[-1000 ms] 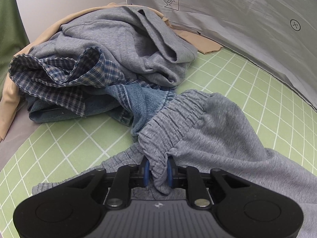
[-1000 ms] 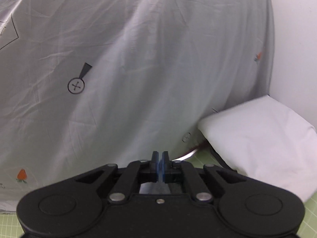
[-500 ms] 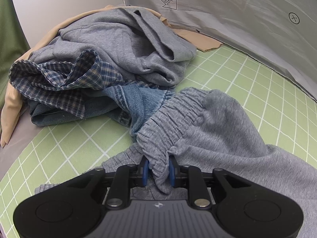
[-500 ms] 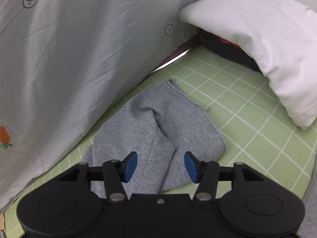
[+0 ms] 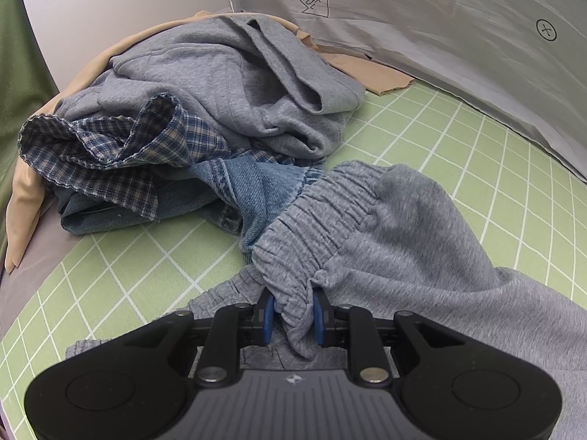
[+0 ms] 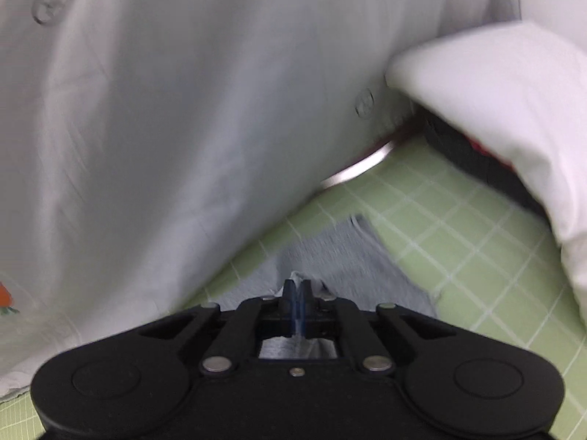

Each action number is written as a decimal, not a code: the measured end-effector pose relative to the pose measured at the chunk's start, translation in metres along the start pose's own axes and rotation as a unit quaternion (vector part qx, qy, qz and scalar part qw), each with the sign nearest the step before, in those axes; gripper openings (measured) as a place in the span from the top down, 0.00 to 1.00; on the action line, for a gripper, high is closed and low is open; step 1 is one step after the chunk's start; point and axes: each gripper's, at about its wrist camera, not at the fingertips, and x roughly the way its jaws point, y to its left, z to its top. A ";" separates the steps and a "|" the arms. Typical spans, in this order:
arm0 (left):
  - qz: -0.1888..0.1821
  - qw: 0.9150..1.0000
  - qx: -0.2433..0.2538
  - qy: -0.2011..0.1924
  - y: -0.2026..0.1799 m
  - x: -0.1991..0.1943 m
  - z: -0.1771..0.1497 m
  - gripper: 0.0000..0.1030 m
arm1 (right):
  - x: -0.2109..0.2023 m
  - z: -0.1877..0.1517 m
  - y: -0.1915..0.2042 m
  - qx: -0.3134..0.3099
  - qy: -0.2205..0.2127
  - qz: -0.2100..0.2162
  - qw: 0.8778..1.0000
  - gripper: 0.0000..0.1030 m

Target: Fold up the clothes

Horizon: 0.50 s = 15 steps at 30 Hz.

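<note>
Grey sweatpants lie on the green grid mat. My left gripper is shut on a bunch of their elastic waistband at the near edge. In the right wrist view, which is blurred, my right gripper is shut on the grey fabric of a pant leg lying on the mat. The leg's hem end reaches towards the grey sheet.
A pile of clothes sits behind the waistband: a grey hoodie, a blue plaid shirt, denim jeans and beige cloth. A grey printed sheet bounds the far side. A white pillow lies at right.
My right gripper has dropped towards the pant leg, opened half a second ago, and is now shut on it. My left gripper keeps its hold on the waistband and has barely moved.
</note>
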 end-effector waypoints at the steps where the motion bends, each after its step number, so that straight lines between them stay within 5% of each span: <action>1: 0.000 1.000 -0.001 0.000 0.000 0.000 0.000 0.76 | -0.023 0.008 0.002 -0.002 -0.034 0.005 0.999 0.98; 4: -0.001 1.000 0.001 0.002 -0.001 -0.001 0.001 0.75 | -0.094 0.016 -0.005 -0.006 -0.121 -0.010 0.993 0.98; 5: -0.001 1.000 0.002 0.003 -0.001 -0.001 0.001 0.75 | -0.100 0.005 -0.015 -0.011 -0.110 -0.035 0.993 0.98; 7: -0.001 1.000 0.005 0.005 -0.001 -0.001 0.002 0.75 | -0.105 -0.019 -0.039 -0.024 -0.070 -0.091 0.993 0.98; 10: -0.001 1.000 0.010 0.009 -0.002 -0.002 0.004 0.75 | -0.076 -0.067 -0.083 -0.014 0.078 -0.138 0.987 0.96; 11: -0.001 1.000 0.011 0.010 -0.002 -0.002 0.004 0.75 | -0.075 -0.078 -0.093 -0.006 0.096 -0.146 0.985 0.95; 15: -0.003 1.000 0.013 0.010 -0.003 -0.005 0.009 0.70 | -0.073 -0.076 -0.093 -0.005 0.081 -0.143 0.986 0.57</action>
